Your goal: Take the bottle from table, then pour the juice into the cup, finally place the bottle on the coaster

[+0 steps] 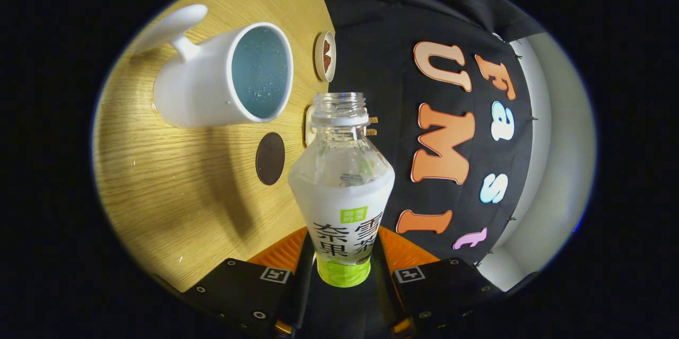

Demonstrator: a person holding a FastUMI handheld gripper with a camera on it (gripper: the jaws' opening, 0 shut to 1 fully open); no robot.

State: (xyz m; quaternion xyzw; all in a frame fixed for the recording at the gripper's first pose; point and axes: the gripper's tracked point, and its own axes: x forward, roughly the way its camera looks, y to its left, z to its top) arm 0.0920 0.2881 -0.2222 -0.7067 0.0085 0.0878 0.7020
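Clear bottle (342, 190), pinched in the jaws, lies along them, open mouth pointing ahead beside the cup (223, 76).

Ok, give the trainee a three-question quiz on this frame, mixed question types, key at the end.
1. True or false: the juice bottle held by the gripper has its cap on.
2. Multiple choice: the dark round coaster lies on the wooden table A) inside the white mug, B) between the mug and the bottle, C) under the mug.
3. Fill in: the mug's inside looks pale ____.

Key: 1 false, the threaded mouth is open. 2 B. 3 blue.
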